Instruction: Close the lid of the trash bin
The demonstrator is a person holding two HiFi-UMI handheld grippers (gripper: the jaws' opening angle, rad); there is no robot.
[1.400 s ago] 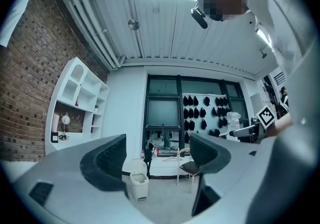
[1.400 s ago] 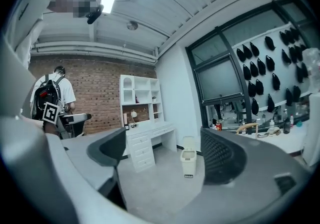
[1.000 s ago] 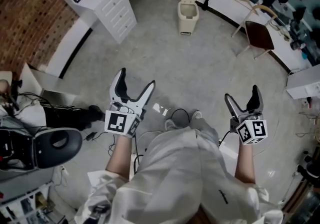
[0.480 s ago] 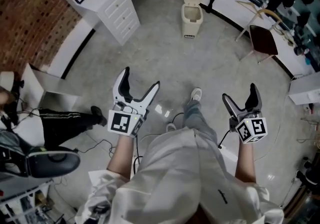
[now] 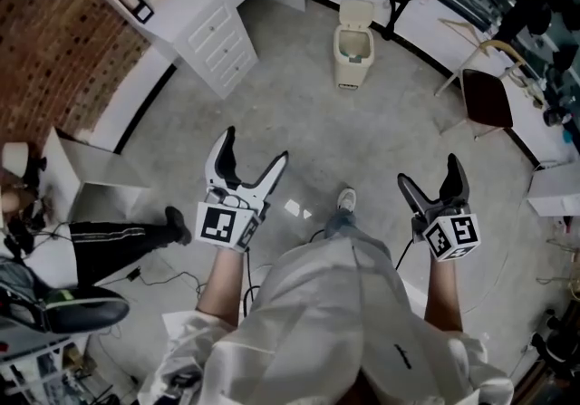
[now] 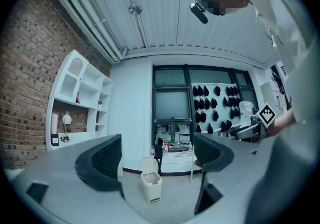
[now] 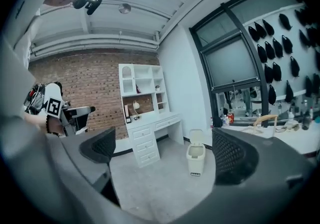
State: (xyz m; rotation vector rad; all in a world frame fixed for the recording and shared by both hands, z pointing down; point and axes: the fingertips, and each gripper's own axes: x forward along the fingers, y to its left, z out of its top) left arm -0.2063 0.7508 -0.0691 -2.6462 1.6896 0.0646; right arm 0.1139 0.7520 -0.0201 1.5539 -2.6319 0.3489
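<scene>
Item 1: trash bin (image 5: 353, 48), cream, standing on the grey floor (image 5: 299, 122). Its lid (image 5: 356, 11) is raised at the bin's back edge, so the bin's mouth is open. No gripper touches it.

Item 2: left gripper (image 5: 254, 145), hand-held, well apart from the bin on the person's side of it. Jaws are spread wide with nothing between them. In the left gripper view the bin shows in the gap between the jaws, far off.

Item 3: right gripper (image 5: 429, 171), hand-held, also well apart from the bin and on the person's side of it. Jaws are spread and empty. In the right gripper view the bin again shows between the jaws, at a distance.

Item 4: white desk (image 5: 217, 9) with drawers, to the left of the bin in the head view.

Item 5: chair (image 5: 485, 95) with a dark seat, to the right of the bin in the head view.

Item 6: brick wall (image 5: 54, 41), beyond the desk from the bin.
</scene>
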